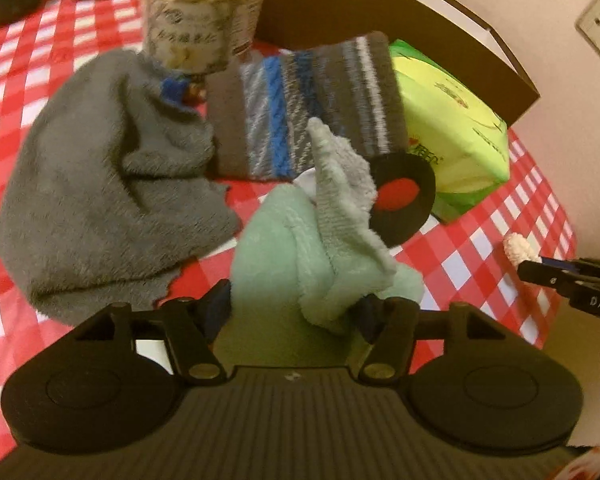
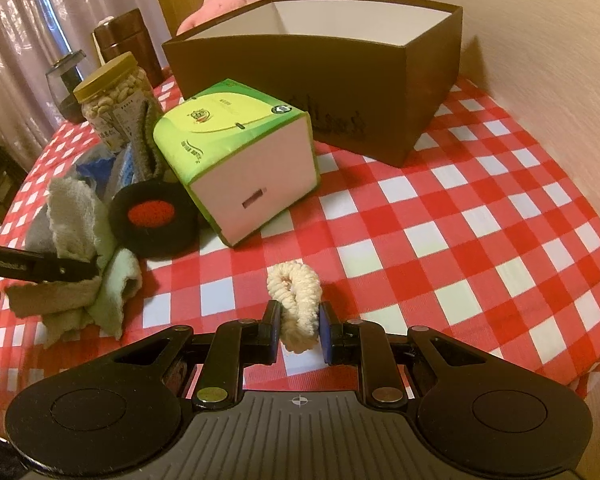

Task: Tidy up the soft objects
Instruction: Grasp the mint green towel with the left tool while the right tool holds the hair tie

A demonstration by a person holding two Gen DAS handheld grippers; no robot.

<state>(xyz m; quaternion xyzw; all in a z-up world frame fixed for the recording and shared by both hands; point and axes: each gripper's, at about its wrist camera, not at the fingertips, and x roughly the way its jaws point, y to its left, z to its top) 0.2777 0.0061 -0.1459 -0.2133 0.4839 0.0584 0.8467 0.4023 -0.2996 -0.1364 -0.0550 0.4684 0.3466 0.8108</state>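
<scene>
- Cream scrunchie (image 2: 296,300) sits pinched between the right gripper (image 2: 299,330) pads, jaws nearly closed, lifted near the table's front edge, presumably ready for boxing.
- Left gripper (image 1: 296,308) clamps the mint-green cloth (image 1: 324,240), bunched upright, jaws half-closed around the folds.
- Grey fleece (image 1: 108,184) and striped knit (image 1: 304,112) wait behind, crowded against the nut jar (image 1: 204,12).
- Brown box (image 2: 320,80) stands open at the table's far edge, the likely destination.
- Tissue pack (image 2: 240,152) leans between.
</scene>
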